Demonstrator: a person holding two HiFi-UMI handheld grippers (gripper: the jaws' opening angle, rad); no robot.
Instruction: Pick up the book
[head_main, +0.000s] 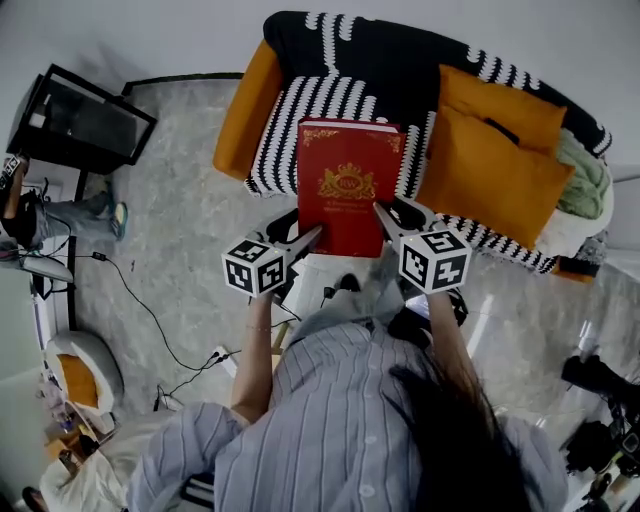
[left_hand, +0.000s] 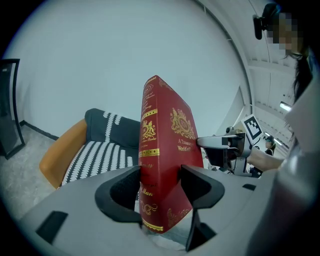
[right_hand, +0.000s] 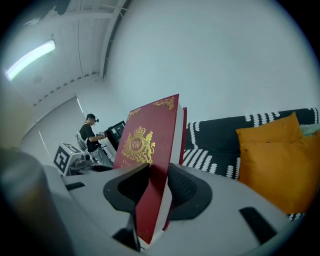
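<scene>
A thick red book with a gold crest is held in the air in front of the sofa, one gripper on each side. My left gripper is shut on its lower left edge. In the left gripper view the gold-lettered spine stands upright between the pads. My right gripper is shut on the lower right edge. In the right gripper view the front cover and the white page block sit tilted between the jaws. The right gripper's marker cube shows beyond the book.
A black-and-white patterned sofa with orange arms and two orange cushions lies just beyond the book. A black framed stand is at the far left, and cables trail over the grey floor. A person stands far off.
</scene>
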